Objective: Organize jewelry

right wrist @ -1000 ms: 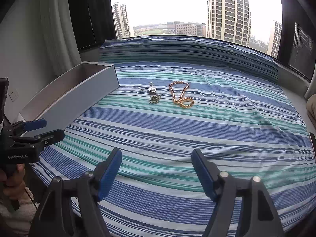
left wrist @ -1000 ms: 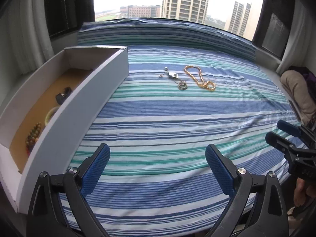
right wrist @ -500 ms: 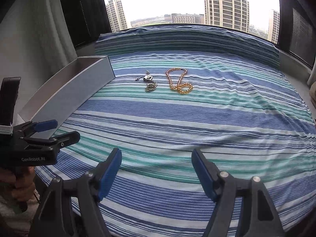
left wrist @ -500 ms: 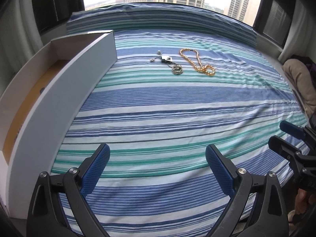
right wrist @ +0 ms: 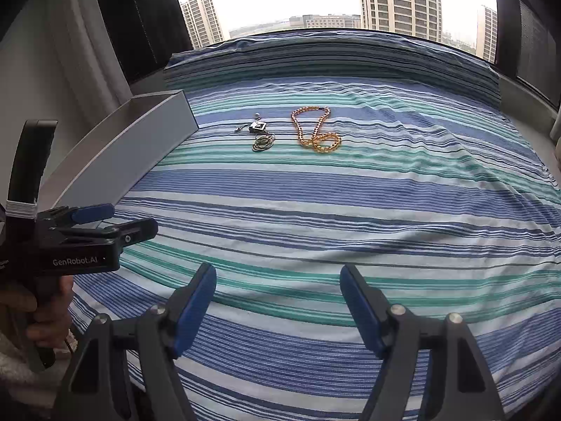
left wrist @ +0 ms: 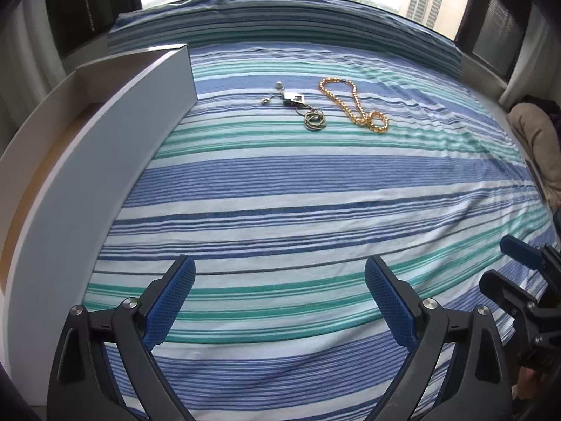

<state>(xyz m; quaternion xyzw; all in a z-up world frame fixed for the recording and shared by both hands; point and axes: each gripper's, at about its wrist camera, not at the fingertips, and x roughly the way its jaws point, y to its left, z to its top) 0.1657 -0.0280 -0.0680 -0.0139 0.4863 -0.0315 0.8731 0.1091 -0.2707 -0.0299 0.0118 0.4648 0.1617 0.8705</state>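
A gold bead necklace [left wrist: 356, 105] [right wrist: 315, 133] lies on the striped bed cover, far from both grippers. Just left of it sits a silver chain with a square pendant [left wrist: 293, 99] [right wrist: 257, 127] and a cluster of linked rings [left wrist: 315, 121] [right wrist: 263, 144]. A long white box [left wrist: 105, 140] [right wrist: 133, 151] runs along the bed's left side; its inside is hidden from here. My left gripper [left wrist: 279, 280] is open over the near stripes, holding nothing. My right gripper [right wrist: 278, 286] is open too, with only cloth between its blue pads. Each gripper appears at the edge of the other's view.
The blue, teal and white striped cover [left wrist: 315, 193] spreads across the whole bed. A folded striped ridge [right wrist: 333, 56] lies along the window side. A beige cushion [left wrist: 540, 140] sits past the right edge. A hand [right wrist: 31, 312] grips the left tool's handle.
Both views have dropped lower and nearer the bed cover. The left view has shifted so the box's inside, with its beads and small items, is no longer visible. Both grippers stayed open.
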